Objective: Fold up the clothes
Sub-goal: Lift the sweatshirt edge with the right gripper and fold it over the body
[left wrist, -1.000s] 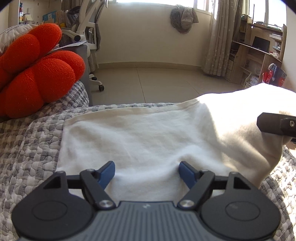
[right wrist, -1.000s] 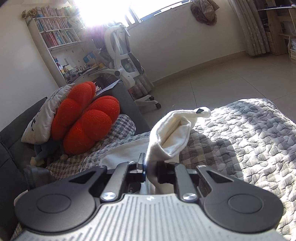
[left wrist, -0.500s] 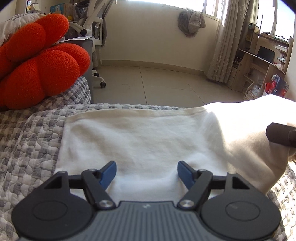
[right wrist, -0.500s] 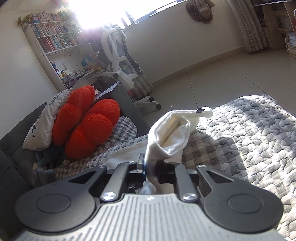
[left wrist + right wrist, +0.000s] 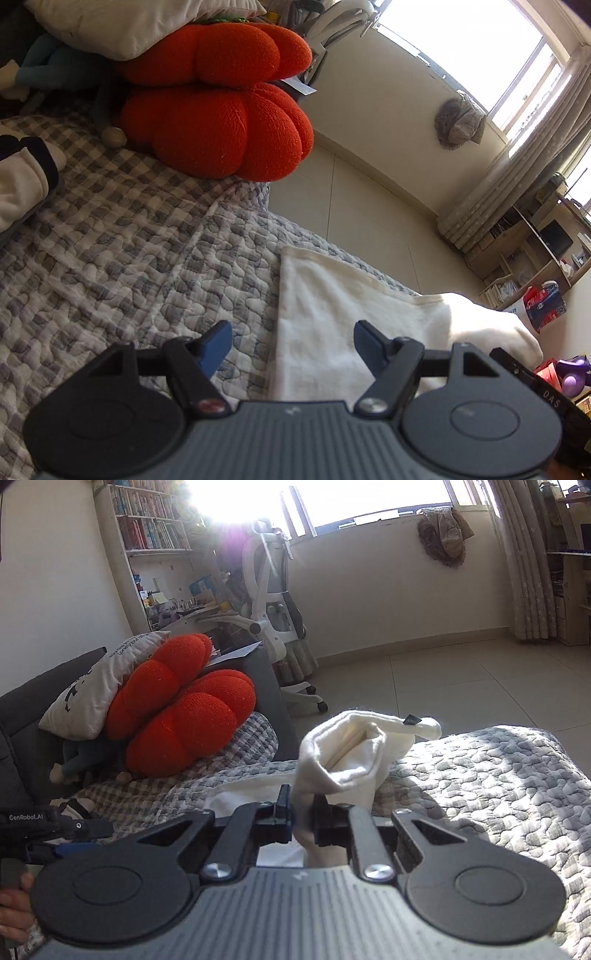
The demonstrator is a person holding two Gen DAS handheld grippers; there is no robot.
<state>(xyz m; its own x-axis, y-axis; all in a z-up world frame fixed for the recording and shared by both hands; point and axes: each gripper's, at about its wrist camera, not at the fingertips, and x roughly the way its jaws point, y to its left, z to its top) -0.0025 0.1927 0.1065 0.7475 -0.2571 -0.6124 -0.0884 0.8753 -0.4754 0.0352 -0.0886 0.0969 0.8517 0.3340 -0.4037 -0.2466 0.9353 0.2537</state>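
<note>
On the quilt (image 5: 129, 280), right gripper (image 5: 302, 818) pinches the white garment (image 5: 347, 753).

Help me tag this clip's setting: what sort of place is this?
Probably a home bedroom or study: a quilted cover under the white garment, a bookshelf, and an office chair by the window.

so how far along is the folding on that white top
Early to midway. Done: most of the white garment lies flat on the quilted cover. In hand: the right claw is shut on a bunched part of it, lifted off the cover. Left: the open left claw holds nothing, and no finished fold shows yet.
</note>
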